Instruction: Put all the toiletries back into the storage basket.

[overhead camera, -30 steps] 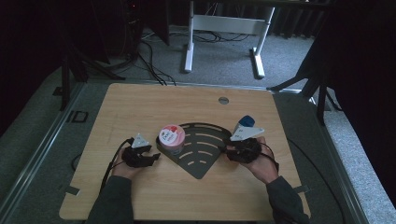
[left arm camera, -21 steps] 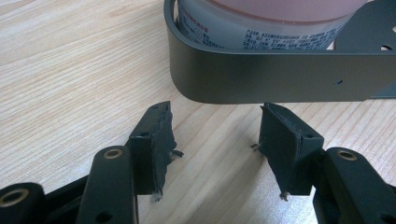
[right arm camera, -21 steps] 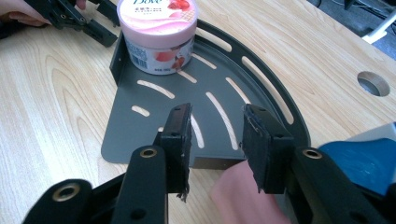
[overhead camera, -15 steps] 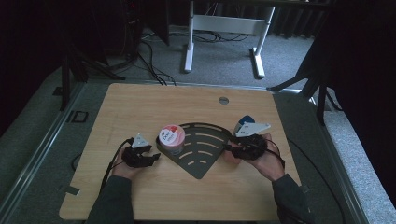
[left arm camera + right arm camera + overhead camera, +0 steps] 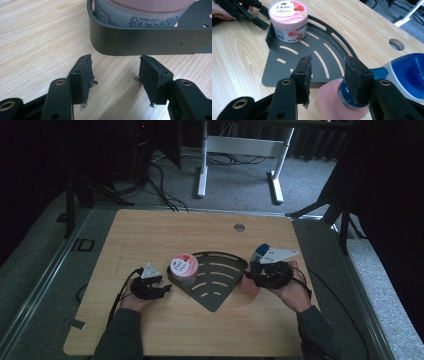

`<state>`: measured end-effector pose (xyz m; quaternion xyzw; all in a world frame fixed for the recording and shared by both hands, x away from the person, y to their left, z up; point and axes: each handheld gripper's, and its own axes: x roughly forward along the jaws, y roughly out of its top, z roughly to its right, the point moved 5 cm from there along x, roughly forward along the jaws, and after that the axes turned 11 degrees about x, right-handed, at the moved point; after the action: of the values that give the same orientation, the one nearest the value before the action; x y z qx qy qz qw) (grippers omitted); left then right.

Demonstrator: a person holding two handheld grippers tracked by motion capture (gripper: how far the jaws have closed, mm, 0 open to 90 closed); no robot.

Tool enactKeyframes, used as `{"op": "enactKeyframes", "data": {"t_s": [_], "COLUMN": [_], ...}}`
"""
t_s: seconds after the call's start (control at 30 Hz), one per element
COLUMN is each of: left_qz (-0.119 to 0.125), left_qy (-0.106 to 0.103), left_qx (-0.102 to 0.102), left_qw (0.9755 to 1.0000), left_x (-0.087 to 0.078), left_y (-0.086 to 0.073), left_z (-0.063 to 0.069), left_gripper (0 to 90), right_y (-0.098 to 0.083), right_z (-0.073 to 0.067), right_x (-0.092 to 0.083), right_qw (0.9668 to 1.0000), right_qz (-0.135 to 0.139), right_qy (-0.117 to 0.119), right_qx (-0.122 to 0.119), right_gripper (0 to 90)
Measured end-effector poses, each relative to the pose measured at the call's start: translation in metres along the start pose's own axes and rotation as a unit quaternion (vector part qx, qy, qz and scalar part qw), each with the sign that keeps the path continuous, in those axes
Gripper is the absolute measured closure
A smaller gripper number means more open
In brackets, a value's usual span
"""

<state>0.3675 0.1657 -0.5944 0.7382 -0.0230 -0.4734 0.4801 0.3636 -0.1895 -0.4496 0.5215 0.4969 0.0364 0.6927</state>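
Note:
A pink Dove tub (image 5: 183,267) (image 5: 288,20) stands in the left corner of a dark slotted corner tray (image 5: 215,292) (image 5: 287,72). My left gripper (image 5: 159,290) (image 5: 116,62) rests open on the table, and its jaws face the tray wall (image 5: 140,41) and the tub (image 5: 140,12) with nothing between them. My right gripper (image 5: 252,277) (image 5: 328,62) hovers at the tray's right corner. Its jaws have just been opening. A pink object with a blue rim (image 5: 329,102) (image 5: 248,288) lies low between them, and the left pad is clear of it.
A white and blue object (image 5: 407,72) (image 5: 261,251) sits close by the right gripper on its far side. A round cable hole (image 5: 239,227) is in the tabletop at the back. Bare wood lies in front of the tray and behind it.
The right hand has lifted a little, and the pink object now shows by the tray's right corner. The left gripper and the tub have not moved.

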Motion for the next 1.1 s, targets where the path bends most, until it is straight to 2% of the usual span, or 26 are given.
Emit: {"op": "enactKeyframes", "data": {"t_s": [0.27,0.7,0.87,1.1], "left_qz": [0.001,0.002,0.003,0.002], "left_qy": [-0.001,-0.001,-0.001,-0.002], "left_qx": [0.001,0.000,-0.001,0.000], "left_qw": [1.0000,1.0000,1.0000,1.0000], "left_x": [0.000,0.000,0.001,0.000], "left_y": [0.000,0.000,0.000,0.000], "left_z": [0.000,0.000,0.000,0.000], "left_gripper": [44.1,43.9,43.9,43.9], "right_y": [0.001,-0.003,-0.008,-0.010], "right_z": [0.010,0.023,0.026,0.031], "right_x": [-0.006,-0.009,-0.005,0.005], "right_qw": [0.9999,0.9993,0.9989,0.9981], "right_qz": [-0.002,-0.006,-0.020,-0.024], "right_qy": [-0.011,-0.024,-0.025,-0.026], "right_qx": [0.007,0.028,0.036,0.051], "right_gripper": [54.4,44.5,40.6,38.7]}}
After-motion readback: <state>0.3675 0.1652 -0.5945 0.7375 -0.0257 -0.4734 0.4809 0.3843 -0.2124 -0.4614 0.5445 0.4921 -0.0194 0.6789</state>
